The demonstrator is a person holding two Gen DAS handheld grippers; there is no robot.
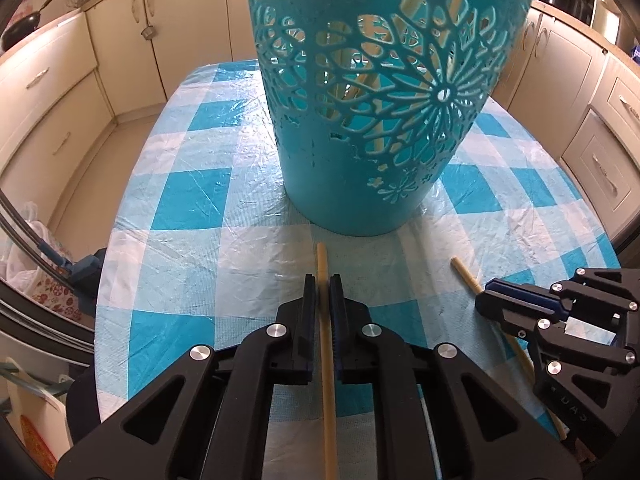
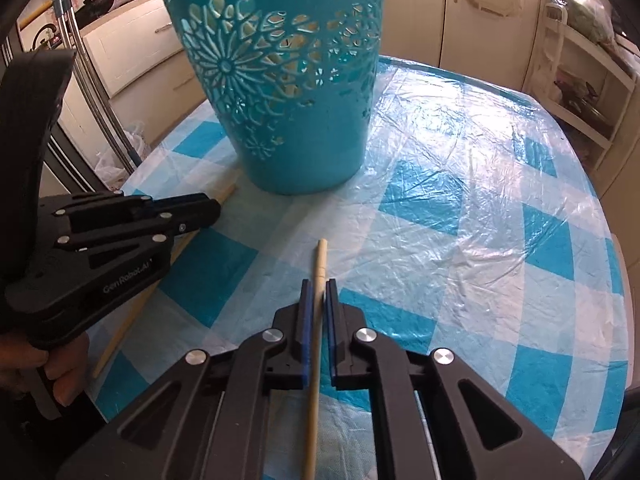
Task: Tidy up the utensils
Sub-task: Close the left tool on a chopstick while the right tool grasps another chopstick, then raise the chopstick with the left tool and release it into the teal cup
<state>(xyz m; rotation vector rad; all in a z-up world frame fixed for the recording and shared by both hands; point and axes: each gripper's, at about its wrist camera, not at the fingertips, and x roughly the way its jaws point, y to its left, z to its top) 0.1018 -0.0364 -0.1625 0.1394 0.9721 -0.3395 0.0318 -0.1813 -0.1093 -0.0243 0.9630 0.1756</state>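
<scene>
Left wrist view: left gripper [image 1: 322, 280] clenched on a wooden stick [image 1: 325, 320], tip just short of the teal basket [image 1: 360, 152] on the checked table [image 1: 192, 200]; several sticks already show through its cutouts. Right gripper [image 2: 319, 286] grasps a second stick [image 2: 316, 320]. Both remain to drop in. Only the right wrist view shows a hand [image 2: 60, 376]

Basket [image 1: 360, 120] rim cut off by the top edge in both wrist views; its contents show only as pale slivers through the cut-outs, so their count cannot be told. Left stick [image 1: 326, 340] and right stick [image 2: 314, 360] near ends run out under the frames' bottom edge. Bench [image 1: 192, 200] near edge hidden behind gripper bodies.
</scene>
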